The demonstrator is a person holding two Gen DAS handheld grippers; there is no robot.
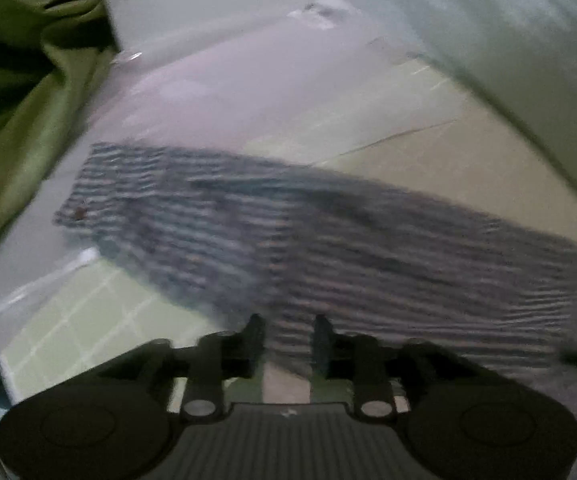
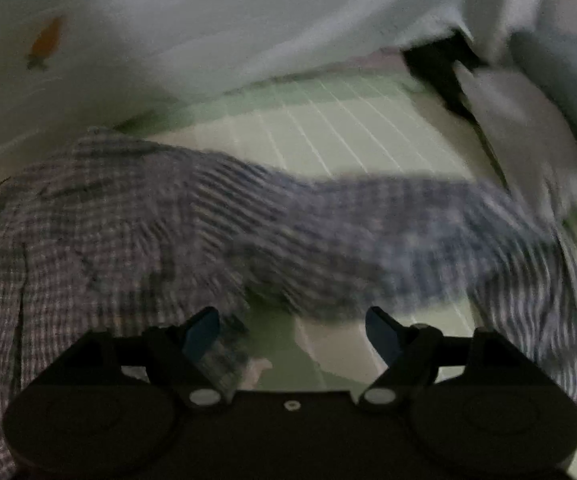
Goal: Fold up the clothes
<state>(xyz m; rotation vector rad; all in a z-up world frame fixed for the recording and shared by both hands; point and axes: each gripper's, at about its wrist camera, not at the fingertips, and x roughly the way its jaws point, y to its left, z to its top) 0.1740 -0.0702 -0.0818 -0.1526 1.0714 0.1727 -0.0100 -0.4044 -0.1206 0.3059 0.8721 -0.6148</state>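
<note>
L wrist view: blurred all over, dim light
Left hand-held gripper (image 1: 287,338): bottom centre, two dark fingers (image 1: 255,334) partly apart, clear gap betw them; nothing pinched, striped cloth seen through the gap and just past the tips; contact w/ it can't be told
Checked shirt (image 1: 328,240): dark blue-grey w/ pale lines, lying as a long band from mid-left to the right edge; cuff-like end at left w/ a small dark button; appears flat
Cutting mat (image 1: 428,168): pale green w/ white grid, under the shirt; grid shows at lower left, plain panels upper right
Clear plastic sheet (image 1: 228,92): glossy, pale, over the far part of the surface, beyond the shirt
Green cloth (image 1: 20,80): olive, bunched in folds at the left edge, apart from the shirt
White fabric (image 1: 508,32): big pale mass upper right, beyond the mat

R wrist view: also blurred, dimmer
Right hand-held gripper (image 2: 292,330): bottom centre, blue-padded fingers (image 2: 200,336) wide apart; nothing betw them; left finger over a shirt edge, touching or not can't be told
Checked shirt (image 2: 168,220): fills left and middle; crumpled body at left, one sleeve stretched across to the right, another part hanging down the right side
Cutting mat (image 2: 348,128): green, white grid, visible beyond the sleeve and betw the fingers
White cloth w/ carrot print (image 2: 128,20): across the top, orange carrot motif at upper left; lower edge meets the mat
Grey object (image 2: 528,120): upper right, blurred, can't identify; dark gap beside it
</note>
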